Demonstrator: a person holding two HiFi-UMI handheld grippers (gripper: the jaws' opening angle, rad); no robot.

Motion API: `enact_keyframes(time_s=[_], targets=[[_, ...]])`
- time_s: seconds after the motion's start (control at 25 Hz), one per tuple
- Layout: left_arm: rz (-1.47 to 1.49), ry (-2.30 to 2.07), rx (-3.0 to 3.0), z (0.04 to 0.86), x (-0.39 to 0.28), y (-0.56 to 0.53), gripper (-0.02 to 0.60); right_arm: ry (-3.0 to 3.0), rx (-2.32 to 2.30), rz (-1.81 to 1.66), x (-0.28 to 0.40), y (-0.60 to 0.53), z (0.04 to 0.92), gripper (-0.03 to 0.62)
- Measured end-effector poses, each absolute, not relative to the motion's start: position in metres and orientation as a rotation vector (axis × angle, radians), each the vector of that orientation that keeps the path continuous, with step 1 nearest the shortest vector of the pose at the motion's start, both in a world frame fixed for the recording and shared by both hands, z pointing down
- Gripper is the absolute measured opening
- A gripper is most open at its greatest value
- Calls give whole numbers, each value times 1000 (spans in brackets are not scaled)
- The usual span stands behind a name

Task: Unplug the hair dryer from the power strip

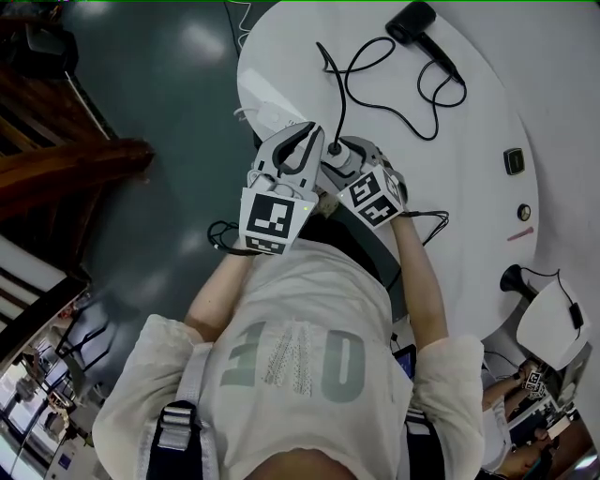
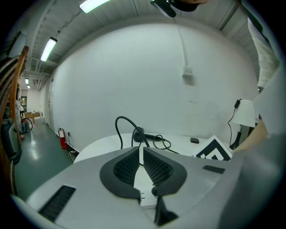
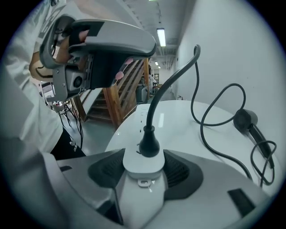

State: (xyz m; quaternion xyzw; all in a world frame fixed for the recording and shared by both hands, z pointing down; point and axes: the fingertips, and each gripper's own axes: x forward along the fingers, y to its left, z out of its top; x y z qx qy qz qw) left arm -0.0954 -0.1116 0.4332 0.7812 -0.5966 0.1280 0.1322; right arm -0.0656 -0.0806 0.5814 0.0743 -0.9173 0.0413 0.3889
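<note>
The plug [image 3: 149, 144] is still seated in the power strip [image 3: 134, 159], right at the near end of it, with the black cord [image 1: 375, 89] rising straight up out of it and then looping across the white desk [image 1: 469, 141]; follow the loops and you get to the hair dryer [image 1: 412, 21] itself, lying on its side at the far edge of the desk, well apart from the strip.

The right hand-held gripper [image 3: 144, 169] has that near end of the strip clamped between its pads, one pad on each side, with the plug sitting just beyond them; the left hand-held gripper [image 2: 141, 152] is closed with nothing between its jaws, tips together, and it hangs just beside the plug on the left, over the strip.

Both marker cubes [image 1: 275, 217] face up at the head camera, nearly touching each other.

Further out there's a small dark box [image 1: 513, 161] near the right edge of the desk, a white-shaded lamp [image 1: 553, 323] past that, and wooden stairs [image 1: 66, 159] off to the left over a dark floor [image 1: 169, 112].
</note>
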Motion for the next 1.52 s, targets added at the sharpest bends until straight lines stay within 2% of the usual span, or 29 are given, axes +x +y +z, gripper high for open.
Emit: enact_keyframes(time_s=[0.04,0.08,0.16,0.2,0.24,0.48,0.68,1.12,1.2,1.32,1.4,1.52], targets=[[368,-1686,2286,439,-89,-108,13,-2332,188,106,-66,-80,581,264],[370,-1630,2311,445,-81,-104,50,-2332,187,106,-66,-80,582,264],[401,-1504,2341,462,-66,-96,166,-2332,186,107,-66,-79,582,264],[428,-1459,2337,474,-61,-94,201,-2332,187,107,-66,-79,582,264],[456,-1435,2324,486,-58,-93,204,-2331,188,106,-66,-79,582,264],[577,-1429,2284,529,-55,-106,197,-2336,191,103,-67,-81,581,264],[626,-1415,2352,530,-43,-110,60,-2333,193,103,-67,-81,580,264],[557,-1223,2415,529,-40,-111,52,-2331,181,92,-66,-80,581,264],[330,-1241,2436,495,-46,-125,52,-2330,178,91,-67,-79,581,264],[-143,-1340,2489,379,-73,-183,52,-2331,180,89,-66,-81,581,264],[-217,-1408,2572,324,-88,-209,52,-2331,186,91,-66,-82,583,264],[-166,-1498,2633,301,-101,-214,52,-2328,189,90,-68,-83,582,264]])
